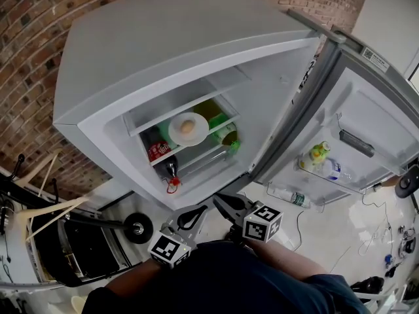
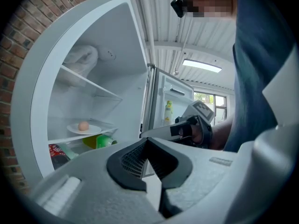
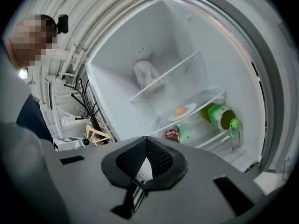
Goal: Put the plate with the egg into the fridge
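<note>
The white plate [image 1: 188, 129] with a brown egg [image 1: 187, 127] rests on the glass shelf inside the open fridge [image 1: 163, 51]. It shows as the plate [image 2: 84, 129] in the left gripper view and the plate [image 3: 183, 111] in the right gripper view. Both grippers hang low in front of the fridge, close to the person's body and well short of the shelf. My left gripper [image 1: 201, 209] is shut with nothing in it, jaws meeting at the tip. My right gripper [image 1: 218, 200] is shut and empty too, beside the left one.
A cola bottle [image 1: 158, 150] and green bottles [image 1: 228, 136] lie below and beside the plate. The fridge door [image 1: 353, 123] stands open to the right with bottles [image 1: 319, 156] in its rack. A brick wall, a wooden hanger [image 1: 39, 208] and floor cables [image 1: 393, 241] surround the fridge.
</note>
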`<act>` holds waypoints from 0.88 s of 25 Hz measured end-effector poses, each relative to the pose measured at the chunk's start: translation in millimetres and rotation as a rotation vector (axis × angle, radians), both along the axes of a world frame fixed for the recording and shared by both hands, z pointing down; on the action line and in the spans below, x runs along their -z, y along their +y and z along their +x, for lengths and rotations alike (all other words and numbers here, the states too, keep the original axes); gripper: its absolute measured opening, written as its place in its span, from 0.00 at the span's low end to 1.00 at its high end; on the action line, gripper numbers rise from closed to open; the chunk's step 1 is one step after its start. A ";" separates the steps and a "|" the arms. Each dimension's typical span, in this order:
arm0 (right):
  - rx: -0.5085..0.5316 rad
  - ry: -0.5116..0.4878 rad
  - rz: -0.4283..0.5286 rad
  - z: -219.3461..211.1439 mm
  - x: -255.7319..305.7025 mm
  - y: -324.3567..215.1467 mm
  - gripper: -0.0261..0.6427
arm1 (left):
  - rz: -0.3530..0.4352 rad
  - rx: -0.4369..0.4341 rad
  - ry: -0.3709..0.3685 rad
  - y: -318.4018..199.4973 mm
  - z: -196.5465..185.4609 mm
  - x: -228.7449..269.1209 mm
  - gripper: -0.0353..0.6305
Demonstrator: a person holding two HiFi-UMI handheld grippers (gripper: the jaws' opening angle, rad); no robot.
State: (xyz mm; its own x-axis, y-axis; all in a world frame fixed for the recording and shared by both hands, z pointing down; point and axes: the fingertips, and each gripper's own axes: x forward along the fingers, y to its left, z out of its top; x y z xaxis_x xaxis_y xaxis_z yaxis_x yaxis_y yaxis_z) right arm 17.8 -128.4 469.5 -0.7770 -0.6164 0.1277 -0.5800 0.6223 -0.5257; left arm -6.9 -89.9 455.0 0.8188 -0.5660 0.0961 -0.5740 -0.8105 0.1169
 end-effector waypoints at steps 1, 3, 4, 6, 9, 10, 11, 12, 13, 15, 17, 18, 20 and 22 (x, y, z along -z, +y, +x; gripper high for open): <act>0.003 0.023 0.018 -0.9 -0.3 1.8 0.05 | -0.001 -0.001 -0.003 0.2 -0.1 0.1 0.06; 0.012 0.077 0.059 -2.5 -1.2 5.5 0.05 | -0.002 -0.008 -0.024 1.0 -0.5 0.1 0.06; 0.015 0.106 0.081 -2.8 -1.8 7.1 0.05 | -0.001 -0.011 -0.031 1.3 -0.5 0.2 0.06; 0.017 0.150 0.114 -2.6 -3.2 9.3 0.05 | 0.003 -0.010 -0.014 1.6 0.4 0.4 0.06; 0.015 0.169 0.121 -1.7 -6.1 11.0 0.05 | 0.004 -0.009 -0.005 2.4 1.3 0.3 0.06; 0.013 0.169 0.120 -1.1 -6.8 11.1 0.05 | 0.004 -0.009 -0.006 2.7 1.7 0.5 0.06; 0.011 0.170 0.119 -0.5 -7.1 11.1 0.05 | 0.004 -0.009 -0.007 3.0 2.0 0.6 0.06; 0.010 0.171 0.119 -0.1 -7.1 11.3 0.05 | 0.004 -0.009 -0.008 3.2 2.3 0.6 0.06; 0.011 0.173 0.120 -0.2 -6.8 11.8 0.05 | 0.006 -0.010 -0.008 3.5 2.5 0.7 0.06; 0.014 0.177 0.124 -1.2 -6.5 13.2 0.05 | 0.009 -0.012 -0.007 3.9 2.8 0.8 0.06; 0.019 0.179 0.125 -2.4 -6.8 14.6 0.05 | 0.008 -0.013 -0.006 4.5 3.0 0.9 0.06; 0.020 0.180 0.125 -2.7 -7.0 15.1 0.05 | 0.007 -0.013 -0.005 4.8 3.2 1.0 0.06; 0.022 0.179 0.121 -2.6 -7.4 15.5 0.05 | 0.005 -0.012 -0.004 5.2 3.5 1.3 0.06; 0.022 0.176 0.118 -2.4 -7.6 15.6 0.05 | 0.005 -0.011 -0.004 5.2 3.5 1.5 0.06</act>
State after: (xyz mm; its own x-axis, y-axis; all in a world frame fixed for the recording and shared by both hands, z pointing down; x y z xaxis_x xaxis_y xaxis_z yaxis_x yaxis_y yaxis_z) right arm 15.5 -112.8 477.1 -0.7625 -0.6182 0.1908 -0.6421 0.6871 -0.3399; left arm -3.4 -84.8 453.5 0.8247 -0.5572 0.0965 -0.5652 -0.8174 0.1108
